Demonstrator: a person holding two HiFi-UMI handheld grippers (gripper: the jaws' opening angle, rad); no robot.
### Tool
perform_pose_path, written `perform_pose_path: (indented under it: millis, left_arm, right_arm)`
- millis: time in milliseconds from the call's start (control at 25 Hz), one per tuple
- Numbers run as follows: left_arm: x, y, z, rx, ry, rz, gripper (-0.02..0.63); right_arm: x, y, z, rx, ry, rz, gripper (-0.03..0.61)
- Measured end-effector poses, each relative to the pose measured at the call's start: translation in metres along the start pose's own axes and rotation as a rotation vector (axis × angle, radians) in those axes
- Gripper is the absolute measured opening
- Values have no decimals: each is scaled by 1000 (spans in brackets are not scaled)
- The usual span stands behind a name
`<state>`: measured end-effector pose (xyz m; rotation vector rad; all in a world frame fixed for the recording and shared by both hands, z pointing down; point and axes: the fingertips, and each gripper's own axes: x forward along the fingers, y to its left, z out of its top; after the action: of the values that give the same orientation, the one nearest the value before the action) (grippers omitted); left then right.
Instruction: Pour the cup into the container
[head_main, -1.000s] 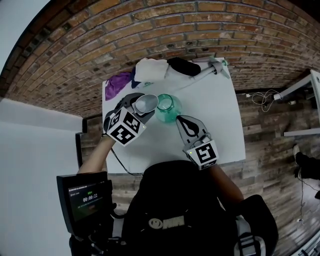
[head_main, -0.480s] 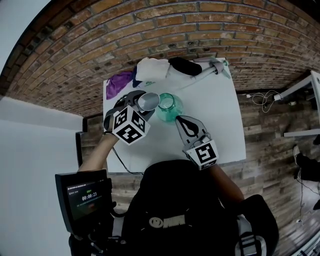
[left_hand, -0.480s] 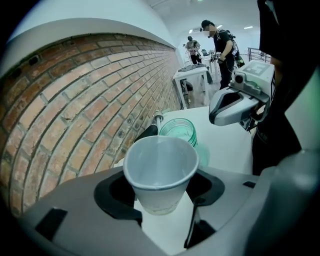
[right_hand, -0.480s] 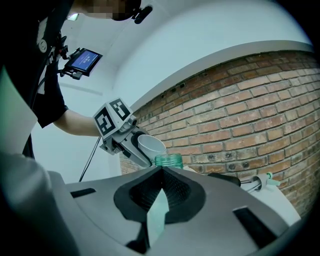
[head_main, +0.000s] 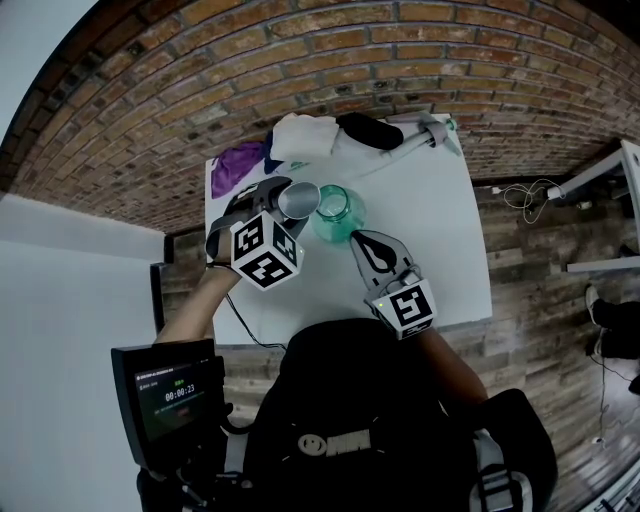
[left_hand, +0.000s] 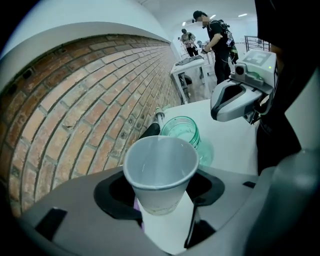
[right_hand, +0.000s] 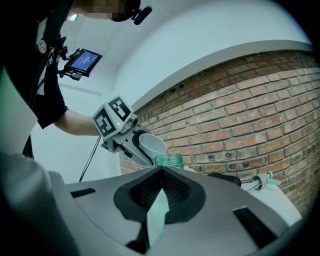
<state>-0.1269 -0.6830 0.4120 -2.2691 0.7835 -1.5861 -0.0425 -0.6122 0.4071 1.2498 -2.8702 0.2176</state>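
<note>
Cup (left_hand: 160, 170) pinched between jaws of left claw (left_hand: 162, 192), gripped low on its wall, mouth tipped away from claw toward jar (left_hand: 182, 131). Cup: white paper, tapered, rolled rim, smooth matte wall. Jar: green see-through glass, round, ribbed neck, upright on white worktop (head_main: 430, 230) just beyond claw tips. Right claw (right_hand: 161, 172) near jar, tips pressed together, empty.

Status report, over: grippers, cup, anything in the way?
Left gripper shut on cup, tipped toward jar. Right gripper shut, empty, beside jar. Nothing between cup and jar.
</note>
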Motion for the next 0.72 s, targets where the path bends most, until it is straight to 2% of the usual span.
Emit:
perform_pose_path:
  millis: [280,720]
  left_arm:
    - [1,2,1,34,18,25,279]
    - [1,2,3,37,15,31,279]
  right_arm:
    - [1,1,-1,0,-1,1,0]
    - [1,1,1,3,-5,-3,0]
